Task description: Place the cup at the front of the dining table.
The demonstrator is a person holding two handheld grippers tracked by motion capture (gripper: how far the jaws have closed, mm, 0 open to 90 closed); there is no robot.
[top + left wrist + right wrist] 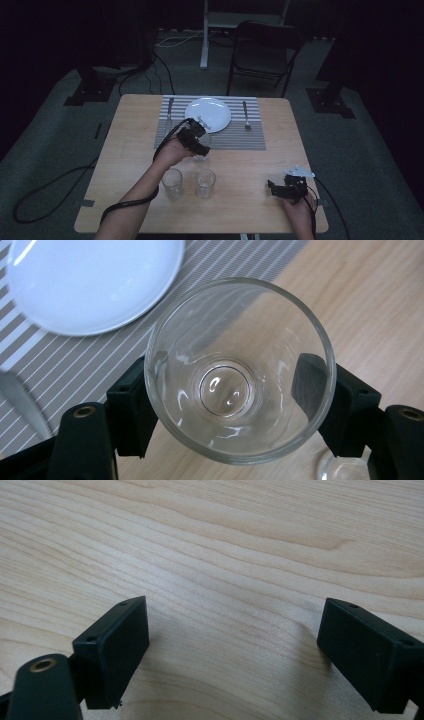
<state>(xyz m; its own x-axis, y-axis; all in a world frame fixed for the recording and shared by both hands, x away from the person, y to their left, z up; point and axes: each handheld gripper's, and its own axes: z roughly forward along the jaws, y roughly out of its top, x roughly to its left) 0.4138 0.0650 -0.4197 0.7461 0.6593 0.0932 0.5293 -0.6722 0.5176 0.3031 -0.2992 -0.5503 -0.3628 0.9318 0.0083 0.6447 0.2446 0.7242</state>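
My left gripper (235,395) clamped on glass (239,370), jaws squeezing outer wall on opposite sides, at near edge of striped mat (75,365), just beside plate (95,285). Glass: light, rigid, slick, breakable. Judge grip best mid-wall, gentle squeeze. Right gripper (235,645) spread wide, empty, over bare table (225,540).

Left tongs (235,405) clamp a clear glass (239,371), seen from above looking down w/ its thick round base at centre. One black jaw presses the glass wall on the left, the other on the right, partly seen thru the glass. Glass is empty. White plate (95,285) at top left, lying on a grey striped placemat (75,375). Blurred metal utensil (20,402) at left edge on the mat. Light wood surface (370,305) on the right. Rim of a 2nd glass (345,471) at bottom right.
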